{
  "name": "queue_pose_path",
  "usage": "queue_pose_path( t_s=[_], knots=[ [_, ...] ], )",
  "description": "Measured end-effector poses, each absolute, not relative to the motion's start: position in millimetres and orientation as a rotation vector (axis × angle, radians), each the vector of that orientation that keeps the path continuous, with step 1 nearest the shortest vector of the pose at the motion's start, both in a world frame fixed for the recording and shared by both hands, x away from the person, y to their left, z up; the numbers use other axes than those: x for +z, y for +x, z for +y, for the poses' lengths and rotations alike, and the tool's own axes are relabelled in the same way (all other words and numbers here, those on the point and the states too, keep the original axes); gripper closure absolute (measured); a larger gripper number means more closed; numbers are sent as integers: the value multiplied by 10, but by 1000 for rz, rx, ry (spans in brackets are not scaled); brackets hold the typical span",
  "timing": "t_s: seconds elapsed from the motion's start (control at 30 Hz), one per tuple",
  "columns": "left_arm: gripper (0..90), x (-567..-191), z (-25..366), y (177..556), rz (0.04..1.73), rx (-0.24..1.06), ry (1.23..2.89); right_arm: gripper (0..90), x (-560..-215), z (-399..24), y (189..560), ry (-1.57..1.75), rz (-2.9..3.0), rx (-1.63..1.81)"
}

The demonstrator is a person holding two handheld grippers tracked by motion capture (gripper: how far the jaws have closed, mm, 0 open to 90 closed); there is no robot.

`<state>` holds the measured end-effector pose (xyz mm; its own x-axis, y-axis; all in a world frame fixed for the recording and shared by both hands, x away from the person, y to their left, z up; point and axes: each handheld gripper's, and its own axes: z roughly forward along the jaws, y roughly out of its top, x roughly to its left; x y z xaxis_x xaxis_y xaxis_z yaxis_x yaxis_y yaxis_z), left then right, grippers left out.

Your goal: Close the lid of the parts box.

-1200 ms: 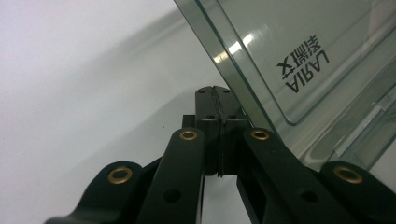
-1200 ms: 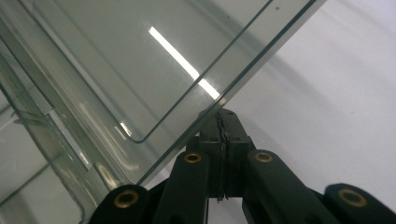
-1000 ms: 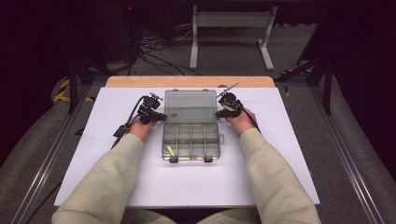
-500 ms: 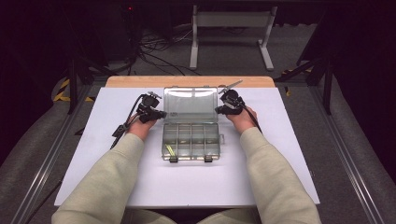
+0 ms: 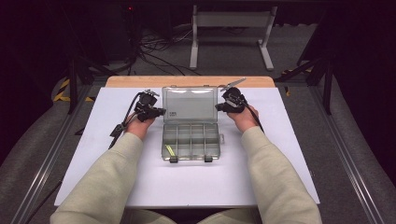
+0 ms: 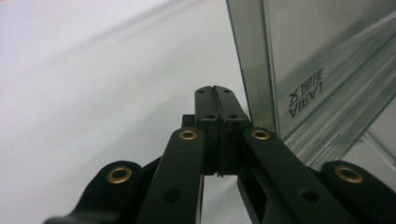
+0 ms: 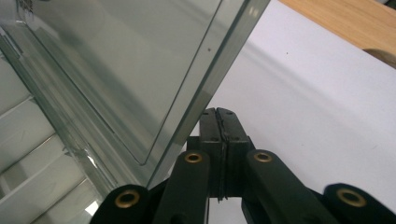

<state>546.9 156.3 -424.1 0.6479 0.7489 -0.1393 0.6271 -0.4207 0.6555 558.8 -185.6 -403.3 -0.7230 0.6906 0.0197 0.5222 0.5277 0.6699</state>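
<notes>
The clear plastic box (image 5: 190, 135) sits in the middle of the white desk (image 5: 280, 172), its lid (image 5: 189, 105) swung up and back from the tray of compartments, so the opening looks done or close to it. The left gripper (image 5: 156, 112) rests just beside the lid's left edge and the right gripper (image 5: 223, 105) just beside its right edge, each with jaws pressed together on nothing; they seem to steady or push the lid rather than pinch it. 1 small yellow item (image 5: 170, 150) lies in the tray's front-left compartment, while the other compartments look bare, so filling or sorting likely remains. Printed on the lid (image 6: 327, 70) is "AIRAJ" (image 6: 306, 93) with smaller characters I cannot read.
</notes>
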Motion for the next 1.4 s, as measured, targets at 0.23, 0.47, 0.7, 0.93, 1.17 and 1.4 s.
queue_pose_path(
  t_s=[0.23, 0.47, 0.7, 0.93, 1.17, 1.4],
  knots=[
    [893, -4192, 1569, 5430, 1048, 241, 2167, 900, -3956, -1870, 5540, 992, 2507, 999],
    [893, -4143, 1583, 5403, 1024, 248, 2163, 900, -3889, -1871, 5492, 975, 2500, 1022],
    [893, -4090, 1583, 5360, 1002, 251, 2159, 900, -3800, -1888, 5429, 950, 2489, 1062],
    [888, -4037, 1597, 5321, 980, 255, 2154, 900, -3710, -1897, 5358, 919, 2480, 1088],
    [888, -3981, 1617, 5263, 969, 257, 2130, 900, -3625, -1912, 5270, 895, 2455, 1124],
    [888, -3924, 1671, 5210, 958, 258, 2105, 900, -3564, -1912, 5190, 869, 2449, 1143]
  ],
)
